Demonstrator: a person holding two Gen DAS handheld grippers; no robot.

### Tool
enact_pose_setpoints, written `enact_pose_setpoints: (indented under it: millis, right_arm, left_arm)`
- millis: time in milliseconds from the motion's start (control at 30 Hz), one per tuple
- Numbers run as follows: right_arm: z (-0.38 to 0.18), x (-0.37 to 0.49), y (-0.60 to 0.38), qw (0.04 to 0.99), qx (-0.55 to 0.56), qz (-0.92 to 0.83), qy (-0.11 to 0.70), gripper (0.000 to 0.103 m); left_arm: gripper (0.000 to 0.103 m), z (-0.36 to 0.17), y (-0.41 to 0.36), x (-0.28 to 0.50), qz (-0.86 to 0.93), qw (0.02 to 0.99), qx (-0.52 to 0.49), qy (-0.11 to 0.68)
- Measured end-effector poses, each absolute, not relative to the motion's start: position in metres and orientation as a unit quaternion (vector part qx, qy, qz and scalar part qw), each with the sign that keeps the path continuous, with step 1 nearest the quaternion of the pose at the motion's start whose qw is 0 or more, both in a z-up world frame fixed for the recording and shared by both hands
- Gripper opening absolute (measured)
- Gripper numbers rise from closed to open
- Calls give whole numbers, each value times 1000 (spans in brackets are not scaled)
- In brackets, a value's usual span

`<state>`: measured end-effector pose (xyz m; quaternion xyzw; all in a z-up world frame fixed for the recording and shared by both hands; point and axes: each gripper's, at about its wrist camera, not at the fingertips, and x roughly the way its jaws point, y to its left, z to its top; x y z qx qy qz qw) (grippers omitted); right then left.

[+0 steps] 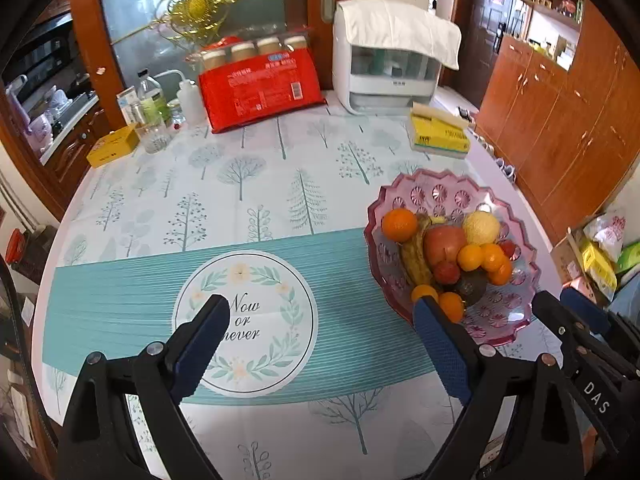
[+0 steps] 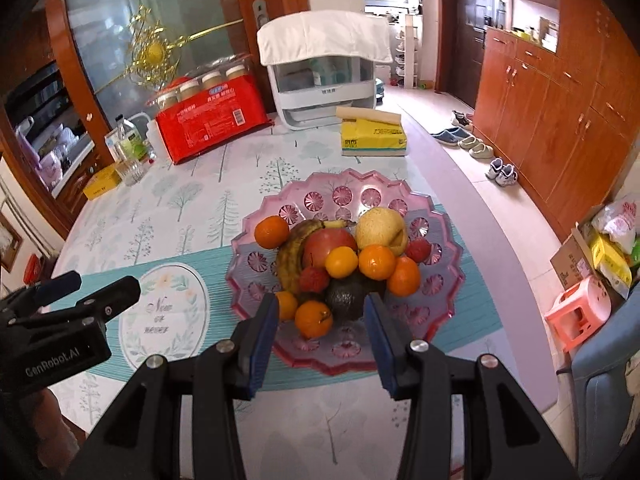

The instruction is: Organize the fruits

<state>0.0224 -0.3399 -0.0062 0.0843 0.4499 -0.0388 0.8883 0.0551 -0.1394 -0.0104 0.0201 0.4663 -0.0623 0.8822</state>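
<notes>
While all the fruit sits heaped in the pink glass fruit plate [image 2: 404, 196], nothing is left loose on the surface [image 2: 200, 200], so the sorting looks done or not started; cannot tell which. The pile: banana [image 2: 290, 254] curved along the left, red apple [image 2: 326, 246] at centre, yellow pear [image 2: 382, 232] behind it, dark avocado [image 2: 345, 298] at the front, two red lychees [image 2: 314, 279], and oranges [image 2: 313, 319] ringed round the outside. Round pieces lean on each other and on the raised scalloped rim, which likely stops them rolling off.

The right tool [image 2: 322, 330] hovers over the plate's near edge, jaws moderately apart, empty, bracketing the front orange and avocado without touching. My guess is it is lined up for a front piece because those come free without disturbing the heap.

The left tool [image 1: 320, 320] hangs over the printed placemat [image 1: 246, 322] beside the plate, jaws spread wide, holding nothing; probably parked clear of the right tool's work.

Further back on the surface: red snack pack [image 2: 212, 126], yellow tissue pack [image 2: 374, 138], white appliance under a cloth [image 2: 324, 80], bottles [image 2: 128, 142] at the left edge.
</notes>
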Motion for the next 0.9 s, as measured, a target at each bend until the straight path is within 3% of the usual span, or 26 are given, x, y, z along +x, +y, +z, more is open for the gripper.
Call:
enact_pose_setpoints:
  millis: [167, 300, 900]
  right_arm:
    - [5, 10, -337, 891, 91, -46, 443, 45]
    - [10, 3, -331, 893, 86, -53, 438, 54]
    - [12, 4, -306, 896, 59, -47, 437, 54]
  left_arm:
    - [93, -1, -137, 42, -64, 887, 16, 458]
    - [93, 4, -138, 34, -67, 889, 20, 453]
    - [93, 6, -125, 35, -59, 889, 19, 454]
